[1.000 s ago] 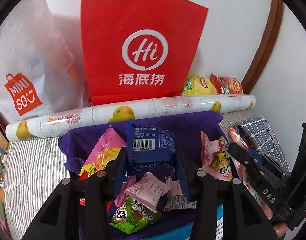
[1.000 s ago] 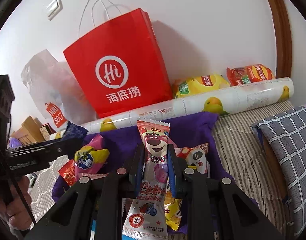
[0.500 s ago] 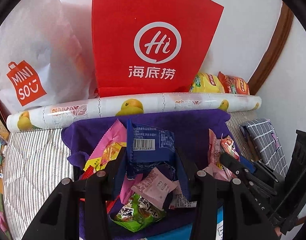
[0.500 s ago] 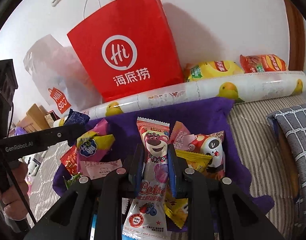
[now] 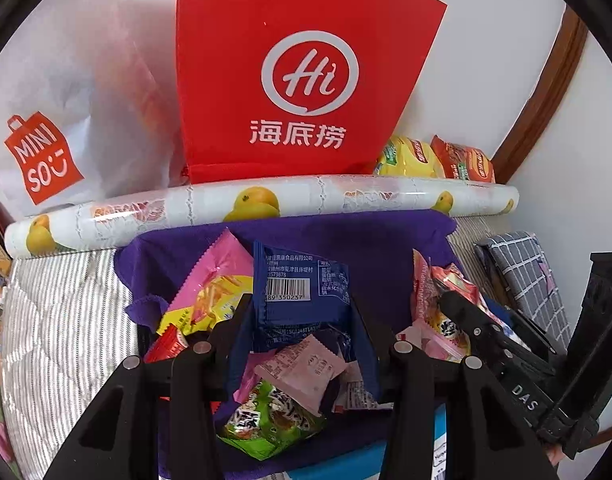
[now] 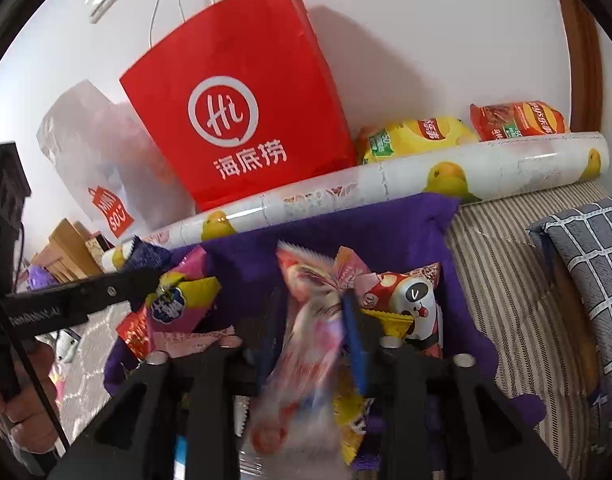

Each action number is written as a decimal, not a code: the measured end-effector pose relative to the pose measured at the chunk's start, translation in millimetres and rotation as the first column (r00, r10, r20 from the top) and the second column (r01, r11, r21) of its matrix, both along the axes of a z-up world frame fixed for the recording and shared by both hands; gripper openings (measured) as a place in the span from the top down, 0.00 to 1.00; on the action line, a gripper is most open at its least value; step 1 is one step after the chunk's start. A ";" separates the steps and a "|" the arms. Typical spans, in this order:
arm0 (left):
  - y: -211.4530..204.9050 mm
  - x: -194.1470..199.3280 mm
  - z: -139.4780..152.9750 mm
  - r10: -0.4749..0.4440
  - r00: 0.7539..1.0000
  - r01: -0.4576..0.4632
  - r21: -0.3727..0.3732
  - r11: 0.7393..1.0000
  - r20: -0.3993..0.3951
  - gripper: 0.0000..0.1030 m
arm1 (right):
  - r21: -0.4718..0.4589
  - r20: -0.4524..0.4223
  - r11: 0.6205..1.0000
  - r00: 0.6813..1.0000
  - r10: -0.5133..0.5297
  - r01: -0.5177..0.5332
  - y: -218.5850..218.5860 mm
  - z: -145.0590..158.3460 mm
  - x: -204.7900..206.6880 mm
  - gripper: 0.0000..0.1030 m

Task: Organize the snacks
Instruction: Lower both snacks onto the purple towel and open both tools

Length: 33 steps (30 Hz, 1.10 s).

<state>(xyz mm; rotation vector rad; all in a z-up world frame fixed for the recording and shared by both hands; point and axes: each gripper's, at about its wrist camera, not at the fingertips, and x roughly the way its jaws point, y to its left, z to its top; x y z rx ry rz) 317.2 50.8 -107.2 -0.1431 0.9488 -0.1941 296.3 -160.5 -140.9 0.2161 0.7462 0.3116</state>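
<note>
- Plainly, the left tongs clamp the blue packet: light, crinkly, slippery; take it mid-body.
- The right tongs, just opening, are loosing the blurred pink packet.

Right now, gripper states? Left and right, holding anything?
Left gripper: shut on the blue packet.
Right gripper: jaws have just been opening; the pink packet is blurred between them, apparently released.
</note>
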 end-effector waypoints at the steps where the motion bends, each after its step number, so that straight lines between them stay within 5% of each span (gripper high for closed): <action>1: 0.0 0.1 -0.6 -0.002 1.000 0.002 -0.004 1.000 -0.004 0.57 | 0.005 0.011 1.000 1.000 -0.004 0.004 -1.0 1.7 -1.4 0.55; 18: -16.5 8.2 -28.0 -0.059 0.993 0.056 -0.031 0.998 -0.106 0.57 | 0.048 0.149 0.999 0.989 0.000 -0.007 -11.9 33.0 -25.4 0.54; 33: -14.0 14.4 -38.2 -0.061 0.988 0.049 -0.092 0.995 -0.140 0.54 | 0.106 0.117 0.994 0.992 -0.050 0.037 -31.9 31.7 -20.7 0.54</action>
